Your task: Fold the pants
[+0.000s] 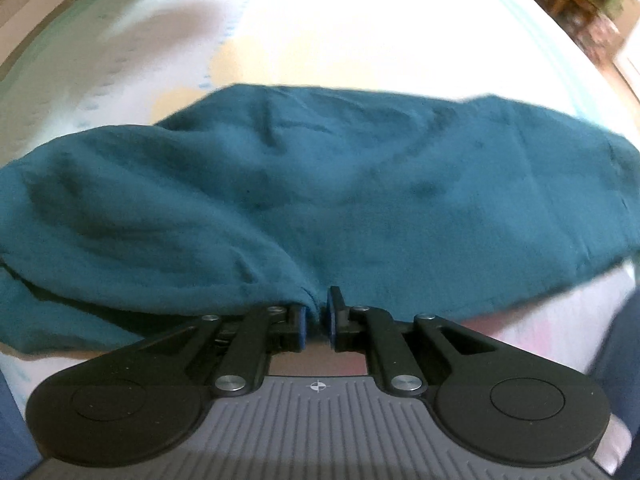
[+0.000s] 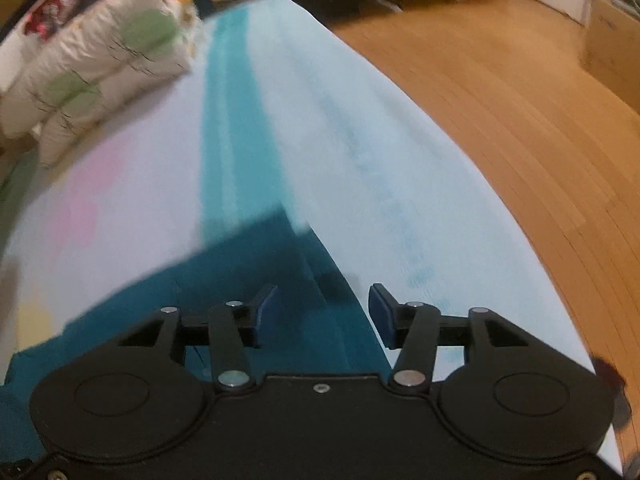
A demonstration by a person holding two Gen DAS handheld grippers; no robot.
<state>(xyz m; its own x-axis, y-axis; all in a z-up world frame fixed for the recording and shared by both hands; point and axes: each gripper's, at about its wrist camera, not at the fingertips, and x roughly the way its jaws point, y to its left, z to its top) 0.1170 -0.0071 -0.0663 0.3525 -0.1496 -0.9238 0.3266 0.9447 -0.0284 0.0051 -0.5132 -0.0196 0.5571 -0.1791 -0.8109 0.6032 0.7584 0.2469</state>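
Note:
The teal pants (image 1: 320,200) lie spread across a pale bed sheet (image 1: 280,40) in the left wrist view, wrinkled, reaching from left edge to right edge. My left gripper (image 1: 317,316) is shut on a pinch of the pants' near edge. In the right wrist view a corner of the pants (image 2: 248,280) lies flat on the sheet (image 2: 360,120) under and ahead of my right gripper (image 2: 323,304). The right gripper is open and empty, hovering just above the pants' right edge.
A teal stripe (image 2: 232,128) runs along the sheet. A stack of folded quilts or pillows (image 2: 100,64) sits at the far left of the bed. The bed's right edge drops to a wooden floor (image 2: 520,140). Furniture (image 1: 588,0) stands at the far right.

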